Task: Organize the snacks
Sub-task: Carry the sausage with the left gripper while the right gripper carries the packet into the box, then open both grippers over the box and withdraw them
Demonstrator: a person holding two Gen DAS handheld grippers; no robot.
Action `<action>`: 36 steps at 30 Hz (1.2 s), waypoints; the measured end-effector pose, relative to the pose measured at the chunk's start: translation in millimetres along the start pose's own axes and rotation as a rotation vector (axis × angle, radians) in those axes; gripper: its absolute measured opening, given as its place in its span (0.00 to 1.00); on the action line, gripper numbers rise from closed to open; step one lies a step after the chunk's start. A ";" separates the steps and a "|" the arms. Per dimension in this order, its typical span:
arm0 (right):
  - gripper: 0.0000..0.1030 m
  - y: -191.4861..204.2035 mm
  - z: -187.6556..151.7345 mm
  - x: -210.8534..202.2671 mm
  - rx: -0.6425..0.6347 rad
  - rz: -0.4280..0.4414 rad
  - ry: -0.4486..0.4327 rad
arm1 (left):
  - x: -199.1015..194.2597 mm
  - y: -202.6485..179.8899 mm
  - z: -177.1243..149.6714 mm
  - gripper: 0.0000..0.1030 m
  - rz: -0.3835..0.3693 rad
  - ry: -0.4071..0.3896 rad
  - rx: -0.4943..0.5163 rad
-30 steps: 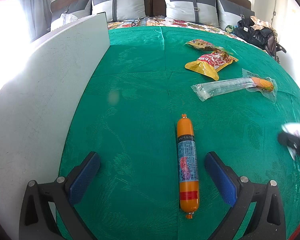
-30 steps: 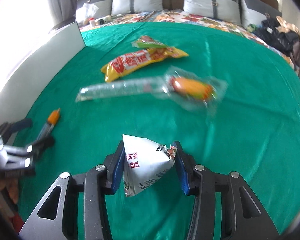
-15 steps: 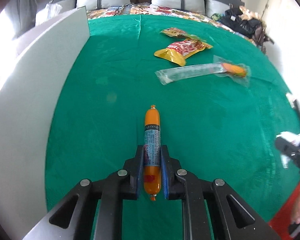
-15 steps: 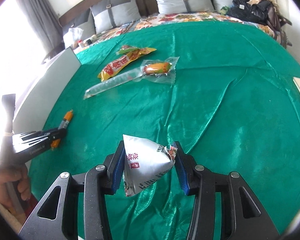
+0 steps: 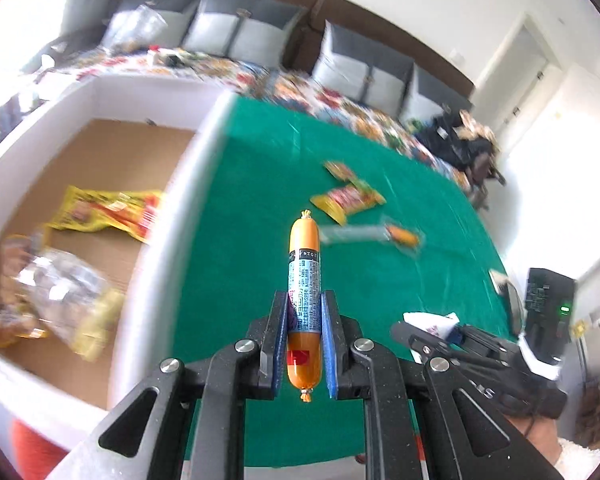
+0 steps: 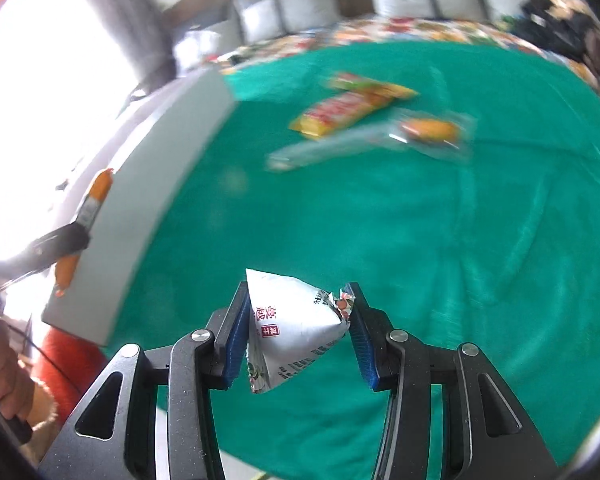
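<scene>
Your left gripper point(image 5: 304, 334) clamps the orange sausage point(image 5: 304, 276) above the green bed point(image 5: 260, 208), beside the white box point(image 5: 156, 248). Your right gripper point(image 6: 298, 332) pinches the white triangular packet point(image 6: 292, 328) over the bed.

Motion blur smears the clear crinkled bags point(image 5: 60, 292) at nine o'clock inside the white-walled cardboard box point(image 5: 156, 280), the print on the yellow-red snack packet point(image 6: 340, 114) at twelve o'clock is unreadable, and the box's near corner is cut off.
</scene>
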State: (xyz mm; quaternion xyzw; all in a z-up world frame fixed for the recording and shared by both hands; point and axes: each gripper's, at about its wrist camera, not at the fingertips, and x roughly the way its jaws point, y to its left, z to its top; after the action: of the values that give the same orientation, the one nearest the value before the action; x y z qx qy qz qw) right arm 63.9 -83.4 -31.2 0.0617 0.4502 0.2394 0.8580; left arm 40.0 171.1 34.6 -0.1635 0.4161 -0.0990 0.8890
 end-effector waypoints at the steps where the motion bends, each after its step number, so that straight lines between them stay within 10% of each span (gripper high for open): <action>1: 0.47 23.9 9.6 -0.3 -0.038 0.039 -0.009 | -10.0 11.3 5.1 0.15 0.037 -0.025 -0.010; 11: 0.55 219.7 80.6 46.5 -0.334 0.204 -0.020 | -30.0 140.5 15.4 0.19 0.409 -0.035 -0.161; 14: 0.69 224.8 89.6 63.6 -0.301 0.178 -0.003 | -36.1 152.2 1.2 0.58 0.440 -0.043 -0.187; 16: 0.69 212.4 89.5 58.5 -0.269 0.193 -0.025 | -49.4 150.6 -6.0 0.85 0.465 -0.098 -0.180; 29: 0.72 -12.9 -1.4 43.2 -0.185 -0.217 0.047 | -17.3 28.4 -6.9 0.88 0.312 -0.082 0.082; 36: 0.72 -126.4 -48.3 -17.8 0.007 -0.390 -0.053 | 21.2 -54.1 -23.2 0.90 0.315 -0.031 0.261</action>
State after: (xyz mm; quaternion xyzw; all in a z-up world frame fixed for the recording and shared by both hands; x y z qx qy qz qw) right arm 61.5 -207.9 -87.0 -0.0175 0.4315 0.0655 0.8995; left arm 33.4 109.5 25.9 0.0186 0.4065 -0.0092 0.9134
